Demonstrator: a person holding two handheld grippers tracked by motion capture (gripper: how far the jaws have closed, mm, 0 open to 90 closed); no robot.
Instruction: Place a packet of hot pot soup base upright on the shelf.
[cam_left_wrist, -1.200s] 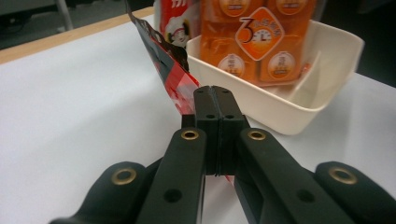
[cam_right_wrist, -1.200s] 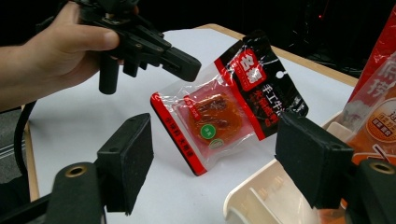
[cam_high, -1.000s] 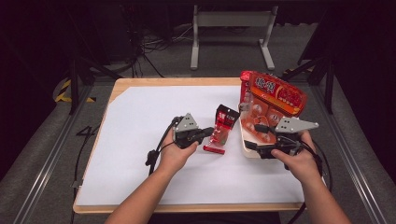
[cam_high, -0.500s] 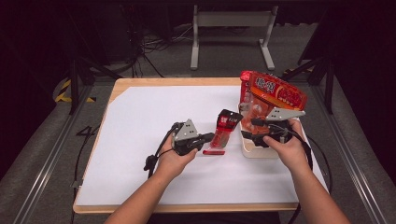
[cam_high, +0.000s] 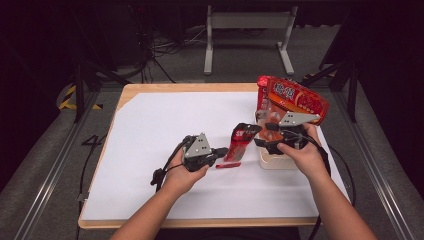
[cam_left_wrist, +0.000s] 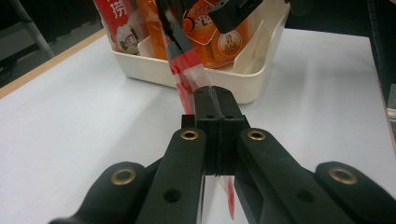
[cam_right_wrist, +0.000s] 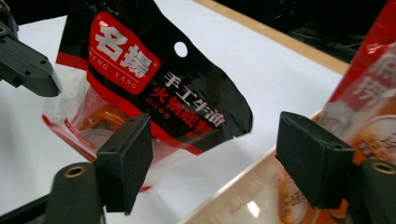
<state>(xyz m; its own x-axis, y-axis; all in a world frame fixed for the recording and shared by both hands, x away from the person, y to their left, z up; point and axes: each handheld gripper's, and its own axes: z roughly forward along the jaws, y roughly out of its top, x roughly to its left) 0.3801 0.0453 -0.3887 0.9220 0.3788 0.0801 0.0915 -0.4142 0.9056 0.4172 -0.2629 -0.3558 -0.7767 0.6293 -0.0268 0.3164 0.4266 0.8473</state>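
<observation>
A red and black sauce packet (cam_high: 241, 141) stands tilted on the white table cover beside a cream tray (cam_high: 272, 162). My left gripper (cam_high: 221, 150) is shut on the packet's clear lower edge (cam_left_wrist: 187, 74), its jaws (cam_left_wrist: 215, 100) pressed together. My right gripper (cam_high: 264, 134) hovers over the tray's left side at the packet's black top (cam_right_wrist: 154, 84). Its jaws (cam_right_wrist: 217, 158) have just been opening and stand wide. The packet's top corner lies ahead between them, untouched.
A big red snack bag (cam_high: 295, 97) and orange packets (cam_left_wrist: 224, 42) stand in the tray (cam_left_wrist: 261, 79). The white cover (cam_high: 160, 125) lies on a wooden board. Dark floor, cables and a metal stand lie beyond the table's far edge.
My right hand has moved left from the tray's front to the packet's top. The left gripper and the packet have hardly shifted.
</observation>
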